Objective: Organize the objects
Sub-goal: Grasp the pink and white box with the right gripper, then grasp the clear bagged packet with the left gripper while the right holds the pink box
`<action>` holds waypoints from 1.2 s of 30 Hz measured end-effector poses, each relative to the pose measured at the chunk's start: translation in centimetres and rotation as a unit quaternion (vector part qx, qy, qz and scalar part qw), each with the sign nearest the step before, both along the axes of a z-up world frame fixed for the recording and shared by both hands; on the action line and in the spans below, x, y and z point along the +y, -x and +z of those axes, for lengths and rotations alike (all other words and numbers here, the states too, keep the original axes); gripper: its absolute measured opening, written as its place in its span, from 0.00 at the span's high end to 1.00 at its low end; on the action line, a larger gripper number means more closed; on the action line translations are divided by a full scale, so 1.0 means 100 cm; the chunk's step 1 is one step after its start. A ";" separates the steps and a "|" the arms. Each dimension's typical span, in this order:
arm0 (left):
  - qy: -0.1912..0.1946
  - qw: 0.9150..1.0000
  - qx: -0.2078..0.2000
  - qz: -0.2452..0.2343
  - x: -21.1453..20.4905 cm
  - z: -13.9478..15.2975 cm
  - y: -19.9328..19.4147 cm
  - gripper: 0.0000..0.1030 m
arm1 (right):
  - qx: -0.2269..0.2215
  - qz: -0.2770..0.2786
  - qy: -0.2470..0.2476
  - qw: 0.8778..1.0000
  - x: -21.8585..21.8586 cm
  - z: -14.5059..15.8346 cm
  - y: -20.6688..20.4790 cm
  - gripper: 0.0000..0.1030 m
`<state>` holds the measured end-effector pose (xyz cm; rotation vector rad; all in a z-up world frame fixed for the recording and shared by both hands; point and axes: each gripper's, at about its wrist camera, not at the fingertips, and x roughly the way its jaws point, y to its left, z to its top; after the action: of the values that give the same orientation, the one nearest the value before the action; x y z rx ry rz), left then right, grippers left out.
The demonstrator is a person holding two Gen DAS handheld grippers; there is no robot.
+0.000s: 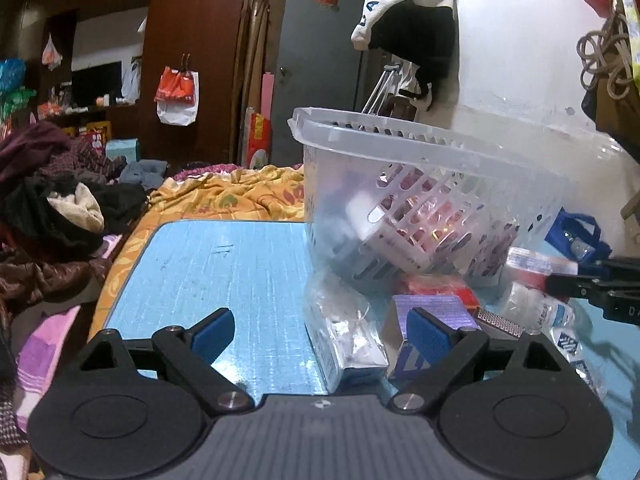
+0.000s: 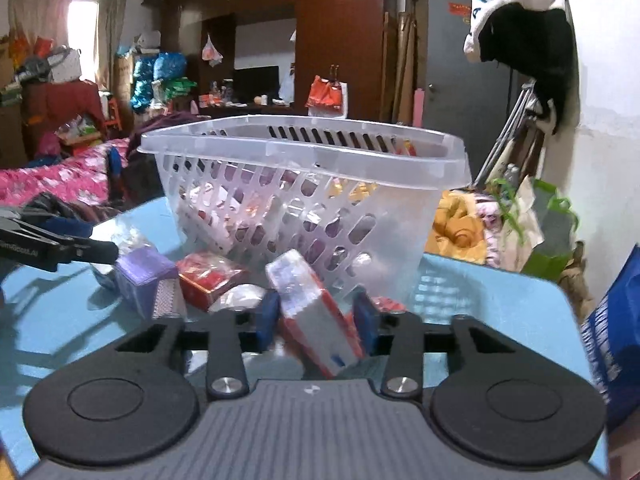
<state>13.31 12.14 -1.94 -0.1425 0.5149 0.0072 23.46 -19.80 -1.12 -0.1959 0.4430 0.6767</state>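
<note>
A clear plastic basket [image 1: 420,152] stands on the blue table [image 1: 224,280] and holds several items; it also shows in the right wrist view [image 2: 304,160]. My left gripper [image 1: 320,334] is open just above the table, with a clear-wrapped box [image 1: 344,340] between its fingers and a purple box [image 1: 432,312] by the right finger. My right gripper [image 2: 318,320] is shut on a white and red box [image 2: 316,312], tilted, in front of the basket. A red packet [image 2: 212,280] and the purple box [image 2: 148,276] lie left of it.
A small plastic bottle [image 1: 556,312] lies right of the purple box. The right gripper's arm [image 1: 600,284] enters at the right edge. Piled clothes [image 1: 52,208] and an orange blanket [image 1: 224,196] lie beyond the table. A blue bag [image 2: 616,328] sits at the right.
</note>
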 end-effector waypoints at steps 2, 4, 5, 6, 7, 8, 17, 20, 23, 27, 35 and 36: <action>0.006 1.000 -0.004 0.008 0.003 0.000 0.001 0.08 | 0.005 -0.006 -0.020 1.000 -0.009 0.001 0.000 0.67; 0.011 1.000 -0.007 0.014 0.005 0.001 0.001 0.08 | 0.005 -0.006 -0.044 0.999 -0.020 0.001 0.005 0.67; 0.013 1.000 -0.006 0.014 0.005 0.002 0.000 0.09 | 0.006 -0.004 -0.056 0.998 -0.025 0.001 0.008 0.67; 0.012 1.000 -0.005 0.014 0.004 0.002 -0.001 0.10 | 0.008 -0.003 -0.069 0.998 -0.030 0.001 0.012 0.67; 0.009 1.000 -0.002 0.015 0.002 0.002 -0.004 0.14 | 0.008 -0.003 -0.081 0.997 -0.036 0.000 0.016 0.67; 0.002 1.000 0.003 0.016 -0.001 0.001 -0.007 0.21 | 0.006 -0.003 -0.089 0.996 -0.040 -0.001 0.020 0.67; -0.020 1.000 0.013 0.016 -0.013 0.000 -0.016 0.65 | 0.002 -0.006 -0.118 0.993 -0.045 -0.005 0.033 0.67; -0.036 0.999 0.014 0.011 -0.019 0.001 -0.017 0.65 | -0.004 -0.005 -0.115 0.993 -0.042 -0.007 0.036 0.67; -0.028 1.000 0.006 0.011 -0.016 0.002 -0.014 0.76 | -0.006 -0.007 -0.116 0.993 -0.042 -0.009 0.038 0.67; -0.024 0.999 -0.025 0.014 -0.015 0.005 -0.004 0.83 | -0.005 -0.005 -0.125 0.992 -0.046 -0.011 0.038 0.67; -0.036 0.999 -0.012 0.007 -0.020 0.005 -0.010 0.80 | -0.008 -0.002 -0.127 0.992 -0.047 -0.012 0.041 0.67; -0.042 0.999 -0.006 0.009 -0.020 0.004 -0.011 0.76 | -0.008 -0.002 -0.127 0.992 -0.047 -0.012 0.041 0.67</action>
<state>14.37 10.10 -1.53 -0.0640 0.5000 0.0455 19.38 -24.45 -2.29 0.0401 0.3391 0.7207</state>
